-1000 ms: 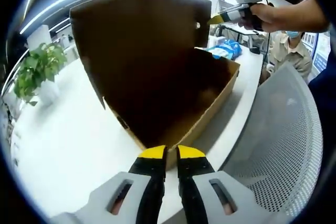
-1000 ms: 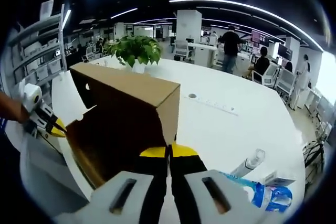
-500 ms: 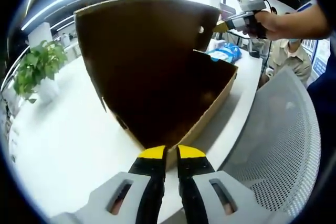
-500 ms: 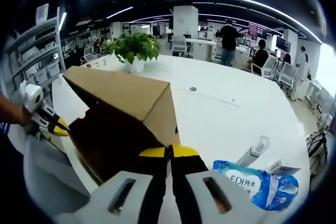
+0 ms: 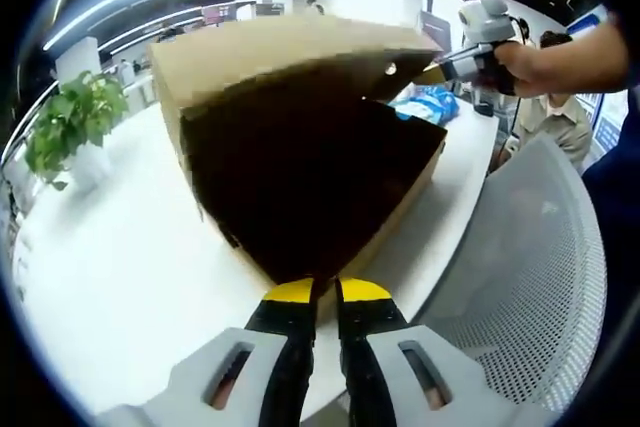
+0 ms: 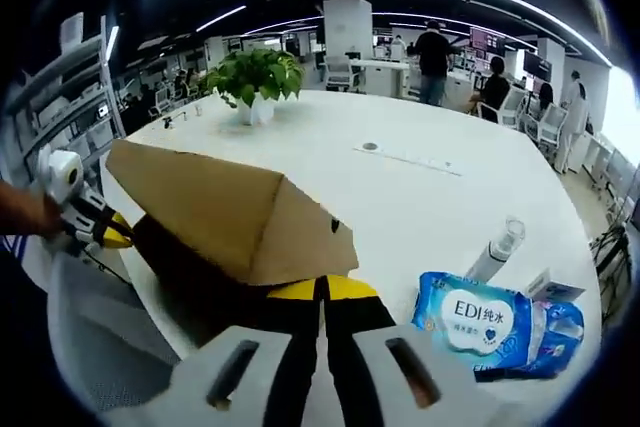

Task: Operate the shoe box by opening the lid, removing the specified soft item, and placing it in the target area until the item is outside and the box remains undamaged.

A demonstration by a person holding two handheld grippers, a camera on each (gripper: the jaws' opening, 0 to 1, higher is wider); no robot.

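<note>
A brown cardboard shoe box (image 5: 310, 197) stands on the white table (image 5: 110, 257), its dark inside facing me. The hinged lid (image 5: 270, 52) leans low over it. My left gripper (image 5: 326, 292) is shut on the box's near corner wall. Across the box, the right gripper (image 5: 440, 69) pinches the lid's far corner, held by a hand. In the right gripper view my right gripper (image 6: 322, 289) is shut on the lid (image 6: 220, 212), with the left gripper (image 6: 108, 233) at the box's far corner. A blue soft tissue pack (image 6: 470, 319) lies on the table beside the box.
A clear spray bottle (image 6: 497, 252) and a small white box (image 6: 548, 287) lie by the tissue pack. A potted plant (image 6: 255, 77) stands farther back on the table. A white mesh chair (image 5: 530, 277) sits against the table's edge. People stand and sit in the background.
The lid has swung down from nearly upright to low over the box, carried by my right gripper. The left gripper has stayed on the box's corner.
</note>
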